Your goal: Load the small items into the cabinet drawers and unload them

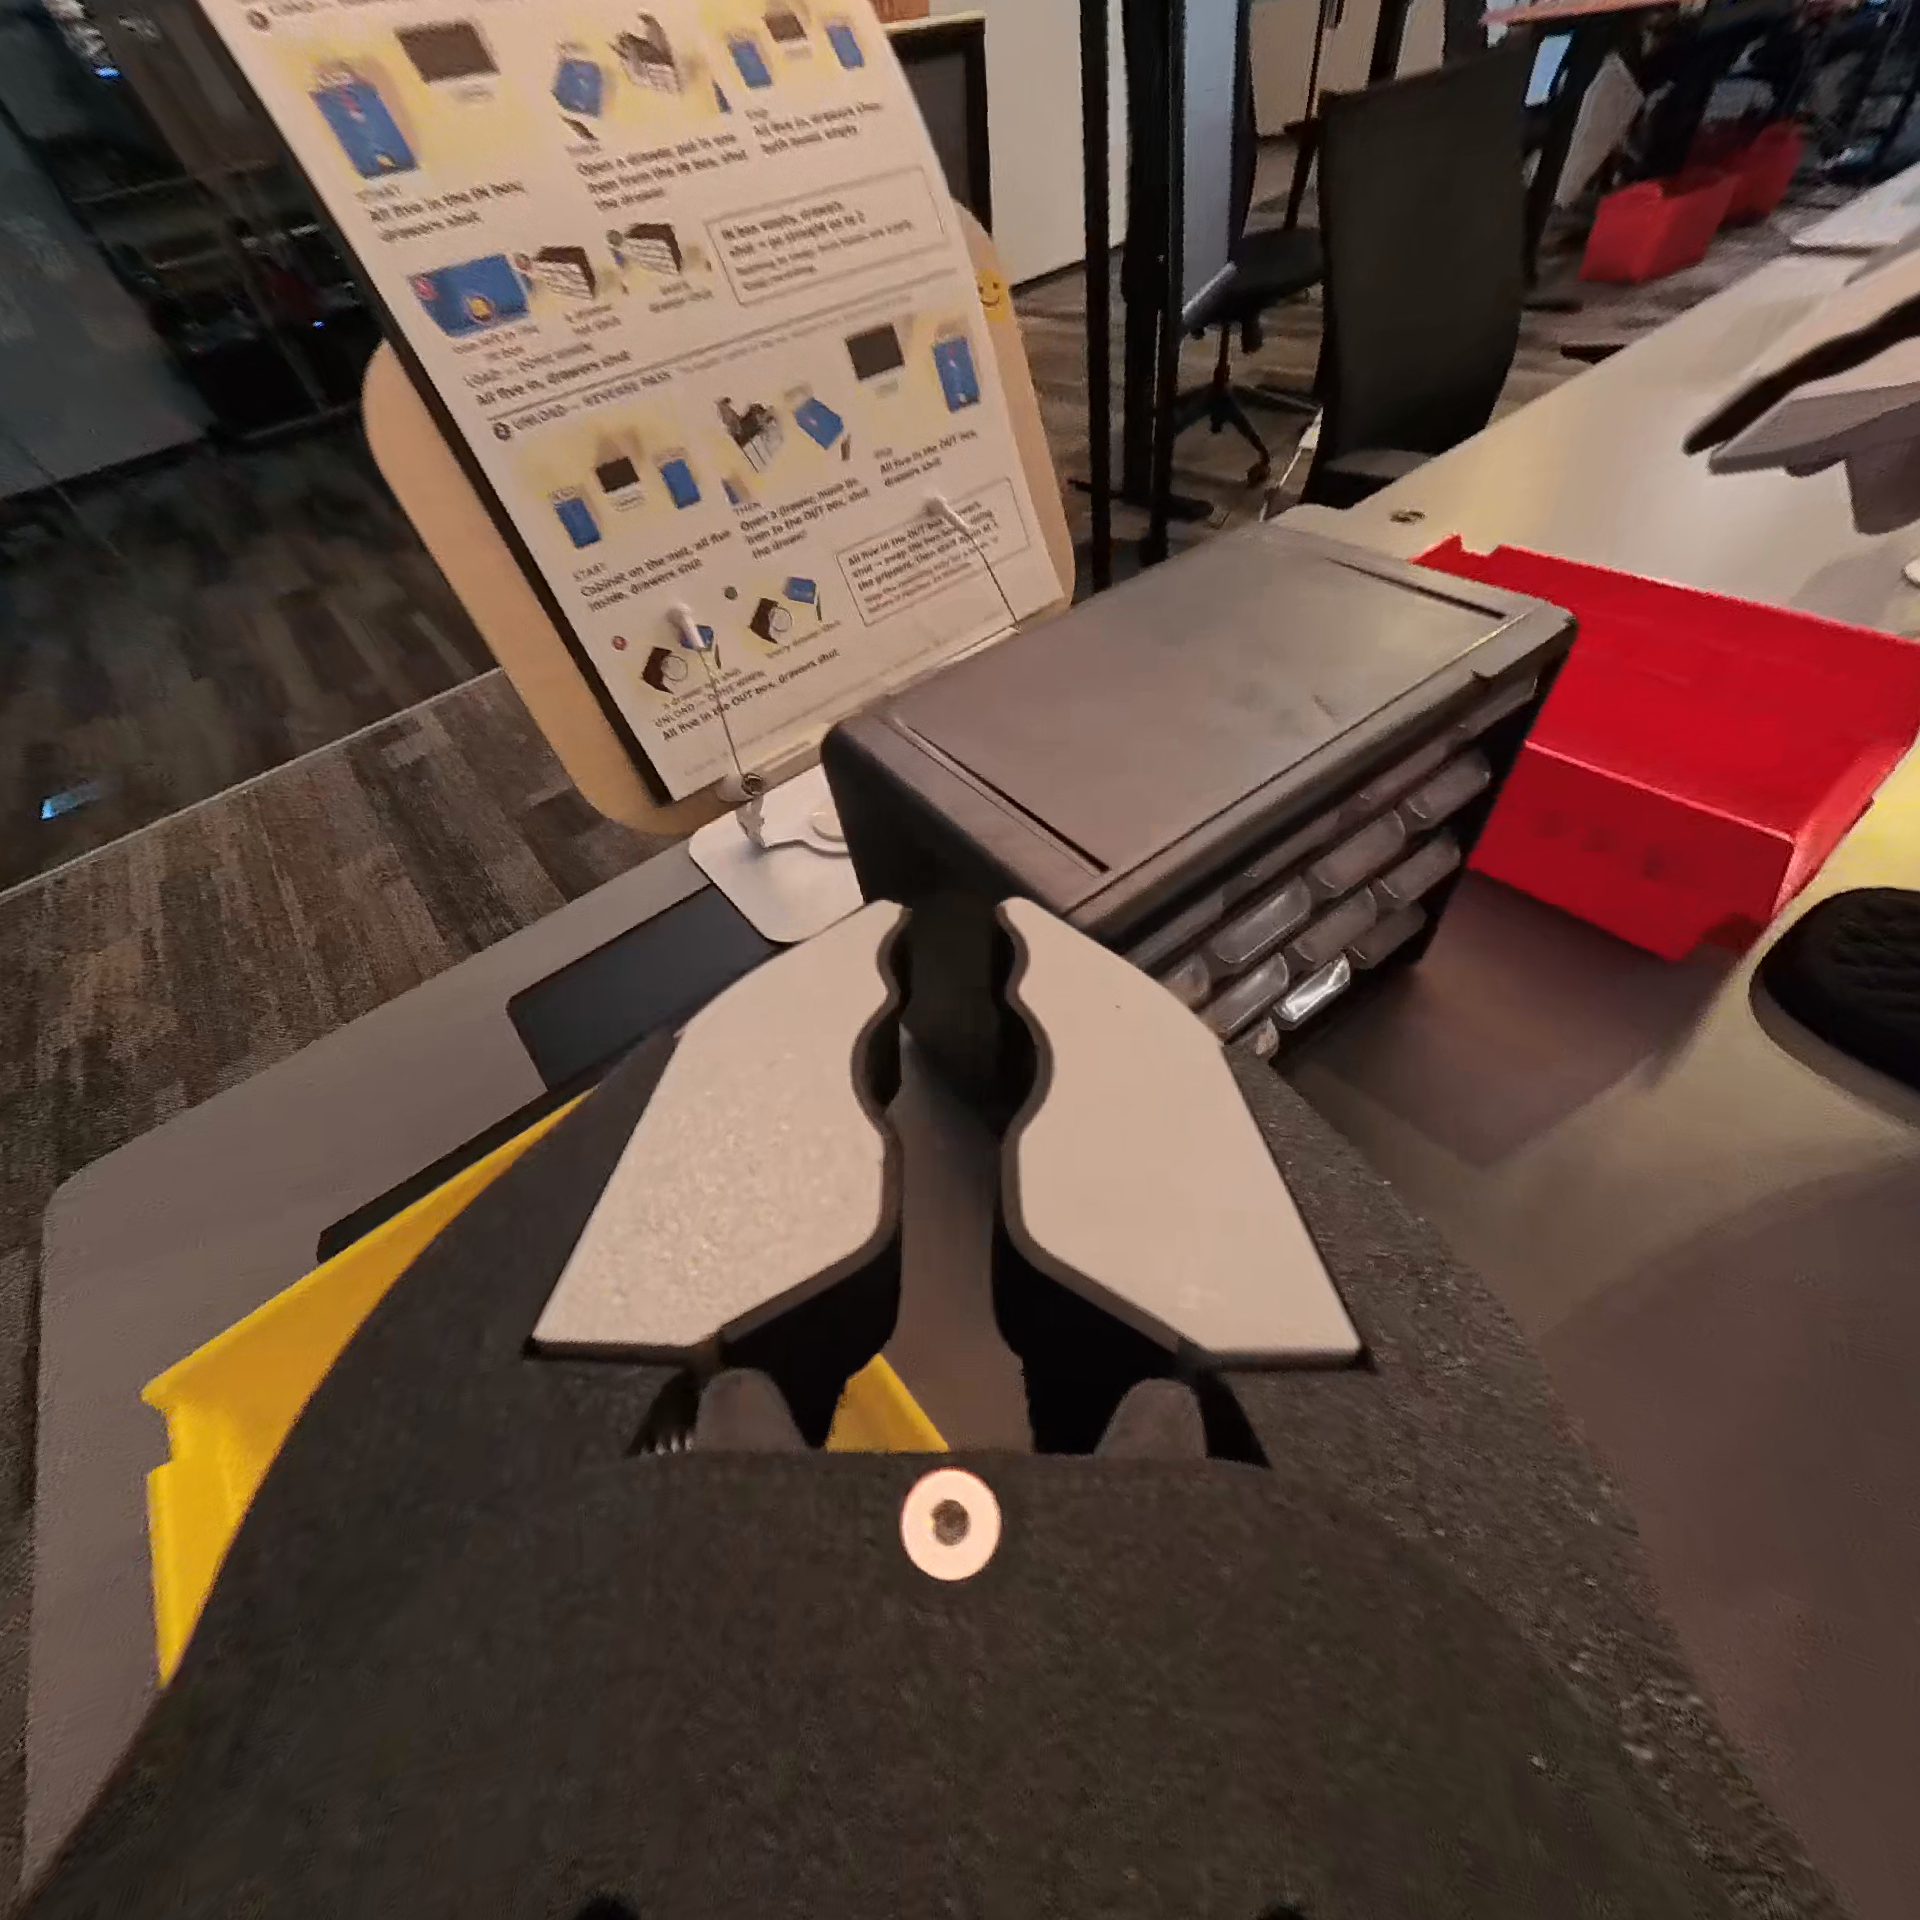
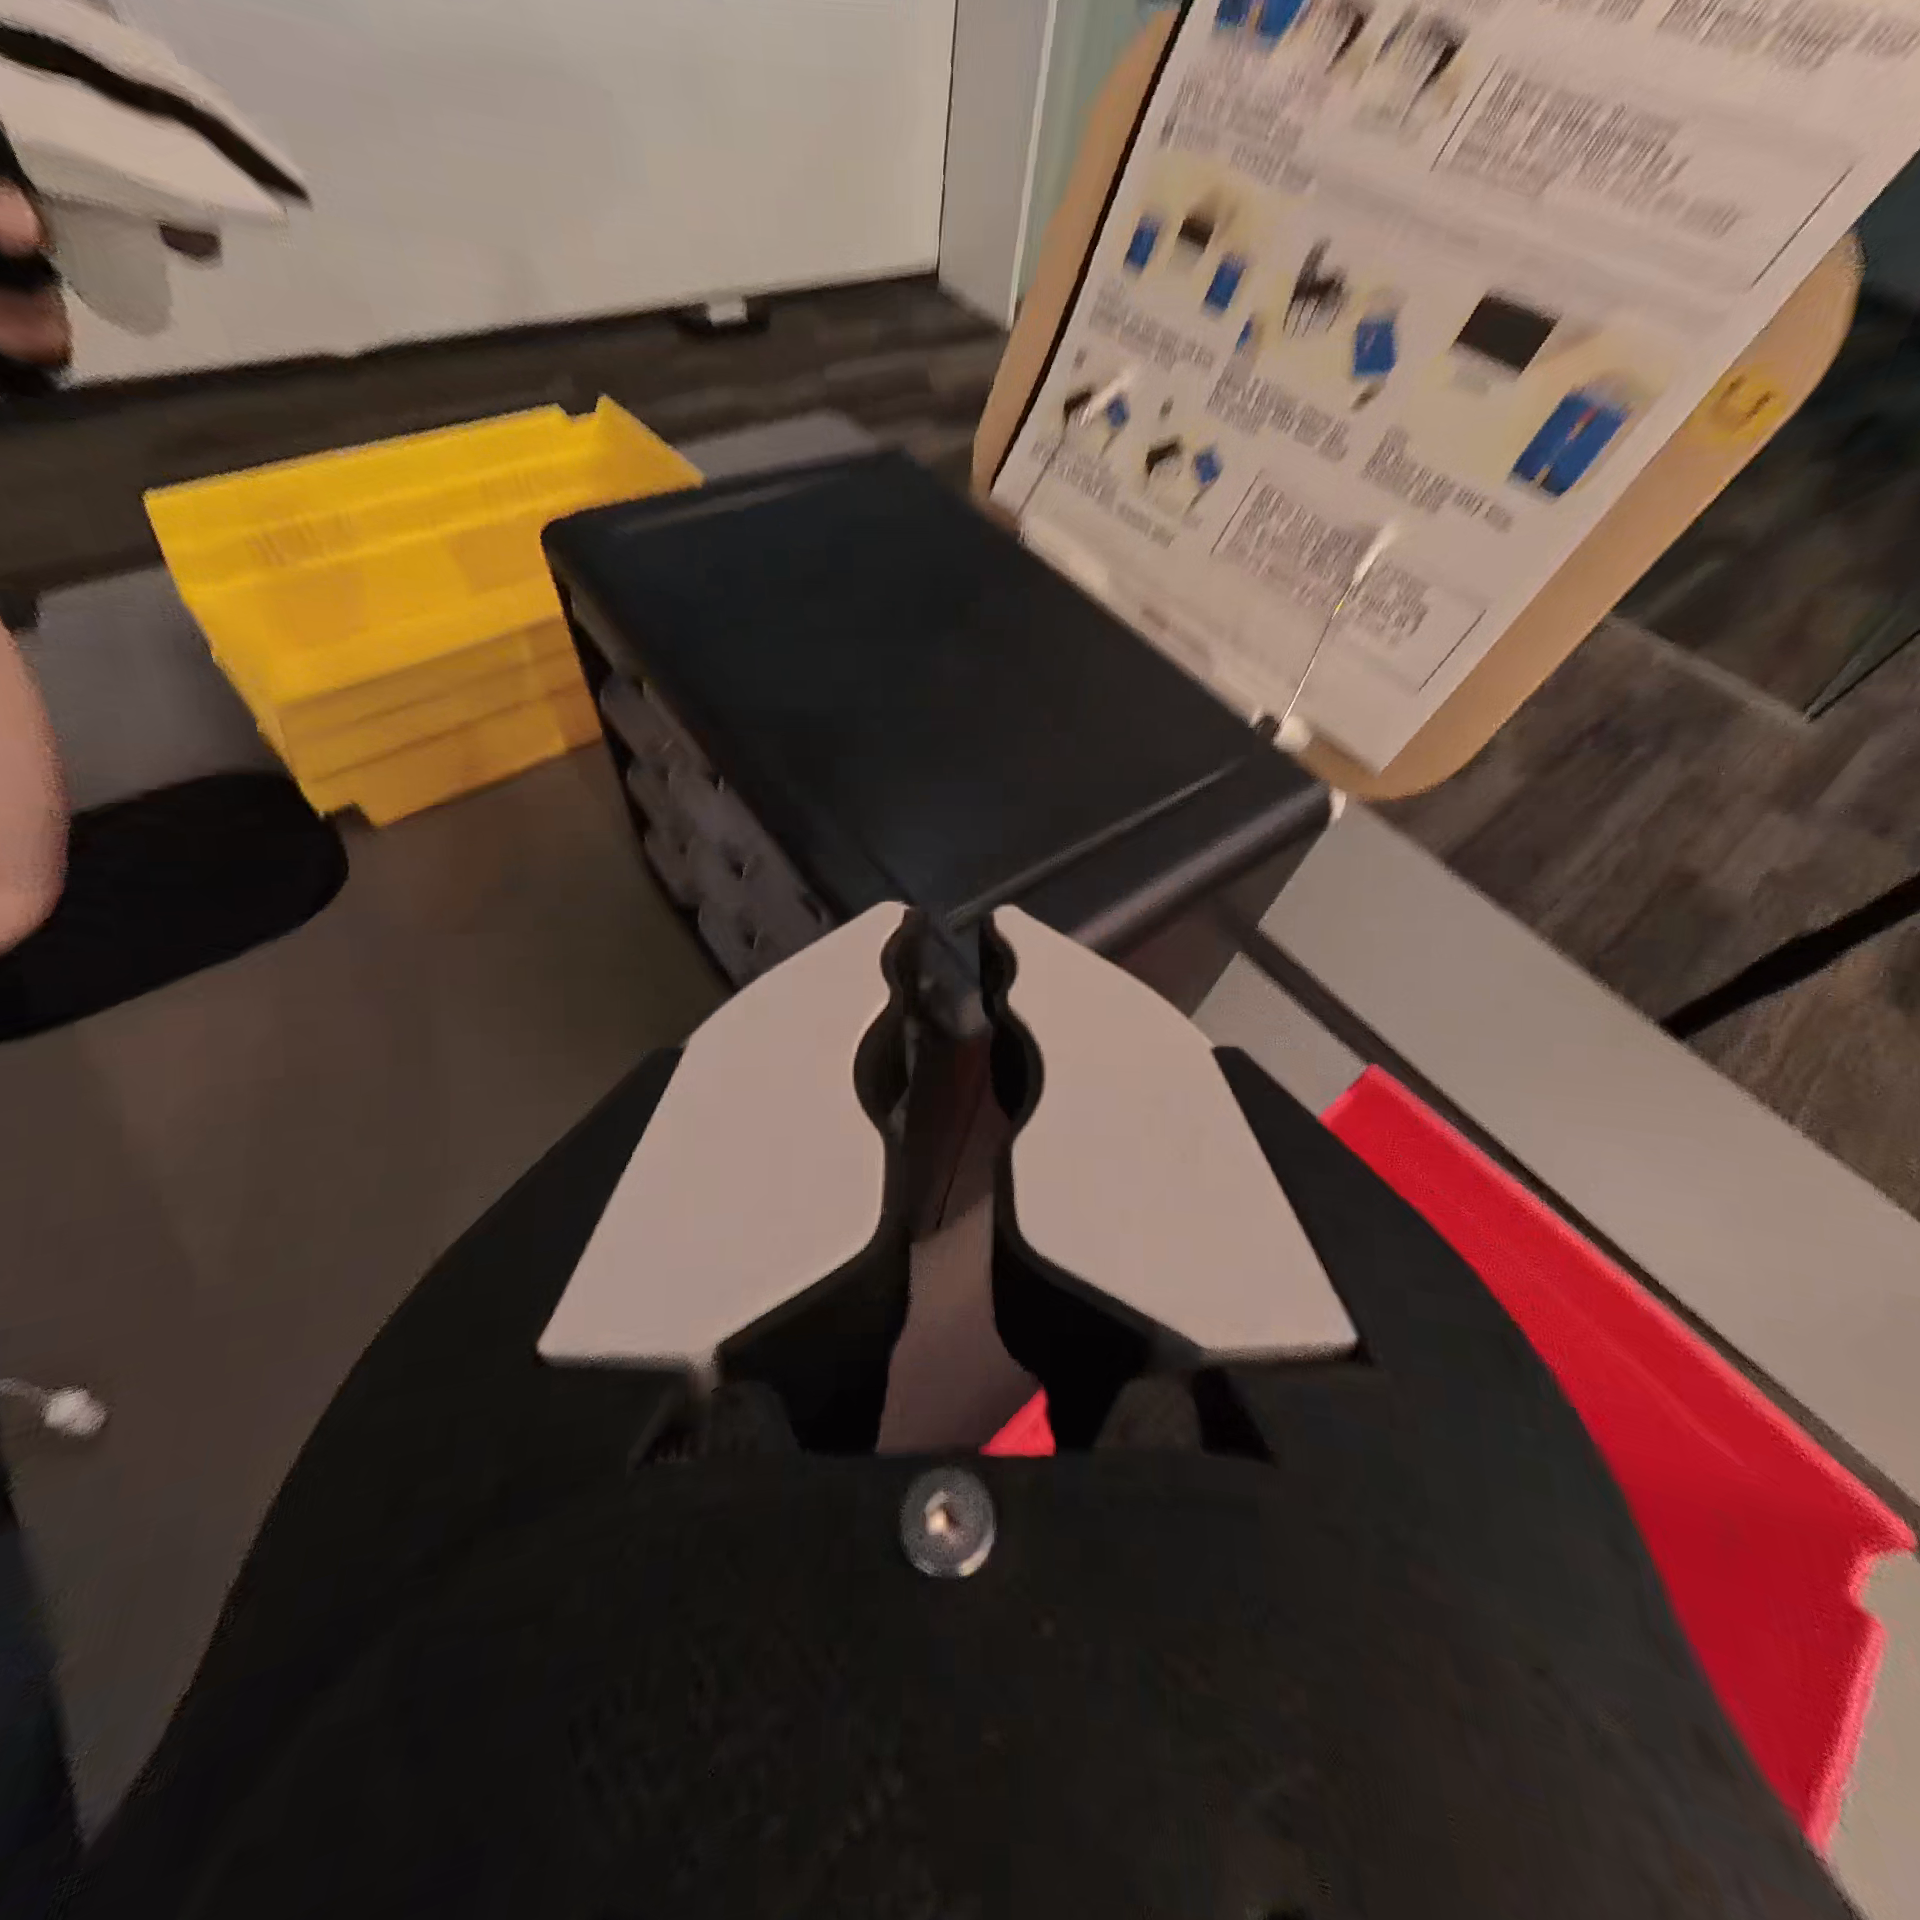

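Note:
A black cabinet [image 1: 1195, 686] with rows of small translucent drawers [image 1: 1340, 914] stands on the dark table, and all the drawers I can see are shut. It also shows in the right wrist view [image 2: 914, 707]. My left gripper [image 1: 951, 925] hovers over the cabinet's left end, its jaws drawn close and holding nothing. My right gripper [image 2: 948, 930] hovers over the cabinet's right end, also drawn close and empty. A yellow bin [image 1: 249, 1434] lies under my left gripper. A red bin [image 2: 1558, 1351] lies under my right gripper. No small items are visible.
An instruction board [image 1: 707, 364] on a stand rises just behind the cabinet. The red bin [image 1: 1683, 748] sits right of the cabinet, the yellow bin [image 2: 416, 603] left of it. A black round pad [image 2: 156, 894] lies at the table's near edge. Office chairs stand beyond the table.

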`<act>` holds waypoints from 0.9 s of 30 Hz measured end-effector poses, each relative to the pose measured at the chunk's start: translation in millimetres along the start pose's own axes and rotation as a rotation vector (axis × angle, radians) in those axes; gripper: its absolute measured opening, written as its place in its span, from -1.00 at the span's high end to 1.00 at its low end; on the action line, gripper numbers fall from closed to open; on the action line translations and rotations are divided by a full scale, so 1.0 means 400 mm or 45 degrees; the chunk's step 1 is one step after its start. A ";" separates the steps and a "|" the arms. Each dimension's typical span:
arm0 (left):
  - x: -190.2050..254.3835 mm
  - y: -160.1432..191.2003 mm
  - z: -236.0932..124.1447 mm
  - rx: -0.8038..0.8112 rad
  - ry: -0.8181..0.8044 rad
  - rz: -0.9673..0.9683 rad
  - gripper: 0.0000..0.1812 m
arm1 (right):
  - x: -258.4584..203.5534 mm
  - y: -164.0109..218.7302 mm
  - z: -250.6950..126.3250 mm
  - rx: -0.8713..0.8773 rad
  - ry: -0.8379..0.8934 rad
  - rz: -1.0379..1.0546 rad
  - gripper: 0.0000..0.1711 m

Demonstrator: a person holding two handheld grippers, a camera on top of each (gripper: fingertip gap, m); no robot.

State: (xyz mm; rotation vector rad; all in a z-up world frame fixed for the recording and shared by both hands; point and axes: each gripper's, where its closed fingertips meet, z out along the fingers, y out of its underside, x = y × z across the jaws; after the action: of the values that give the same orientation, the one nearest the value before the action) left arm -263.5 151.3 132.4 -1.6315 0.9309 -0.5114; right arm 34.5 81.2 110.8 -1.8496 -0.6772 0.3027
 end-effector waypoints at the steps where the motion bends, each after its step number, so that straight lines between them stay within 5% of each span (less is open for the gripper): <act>1: 0.009 -0.001 0.003 -0.012 -0.015 0.020 0.80 | -0.007 0.015 0.003 -0.058 0.002 -0.008 0.83; 12: 0.047 -0.013 0.014 -0.012 -0.013 0.042 0.41 | -0.025 0.038 0.013 -0.176 0.061 -0.127 0.74; 27: 0.018 0.001 0.025 -0.040 -0.039 0.058 0.59 | -0.003 -0.016 0.015 0.005 0.077 -0.071 0.72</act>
State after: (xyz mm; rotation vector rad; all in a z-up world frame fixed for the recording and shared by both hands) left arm -252.0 151.7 128.2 -1.6381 0.9557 -0.4415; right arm 28.4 86.8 114.4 -1.8258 -0.6849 0.2104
